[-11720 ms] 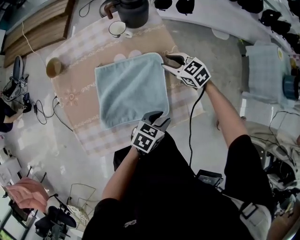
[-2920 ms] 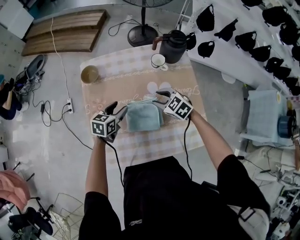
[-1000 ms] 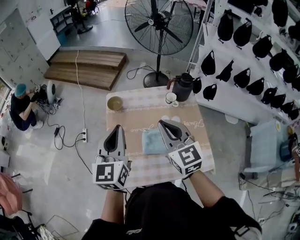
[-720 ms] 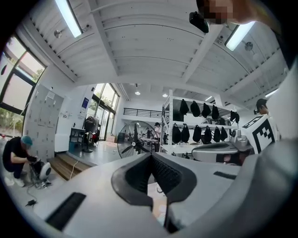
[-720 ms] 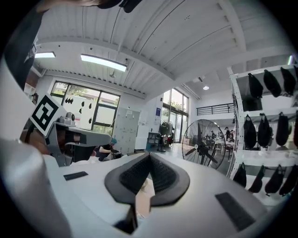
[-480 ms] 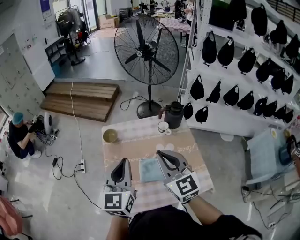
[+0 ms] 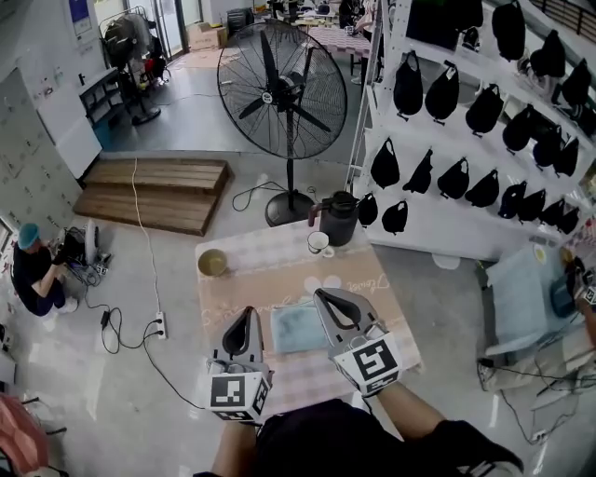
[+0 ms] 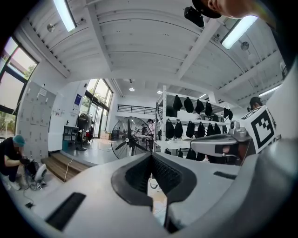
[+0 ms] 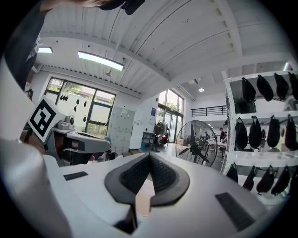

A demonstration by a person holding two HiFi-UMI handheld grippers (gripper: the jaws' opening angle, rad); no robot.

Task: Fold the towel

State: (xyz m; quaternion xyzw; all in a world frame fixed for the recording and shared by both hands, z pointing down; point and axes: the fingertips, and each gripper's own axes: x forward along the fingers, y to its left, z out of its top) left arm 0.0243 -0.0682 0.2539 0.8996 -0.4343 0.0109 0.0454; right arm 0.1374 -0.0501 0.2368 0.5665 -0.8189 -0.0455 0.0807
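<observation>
The folded towel (image 7: 296, 328) lies at 3 o'clock from the left gripper (image 7: 246, 315) and 7 o'clock from the right gripper (image 7: 322, 297); both have jaws together, empty.

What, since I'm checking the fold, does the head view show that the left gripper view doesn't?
Only the head view shows the folded towel whole, lying flat on the table, and the bowl at the far corner. Only the left gripper view shows the ceiling lights and the left gripper close up, its tongs shut with nothing between them. Both show the fan, the black bags on shelves, and the right gripper.
</observation>
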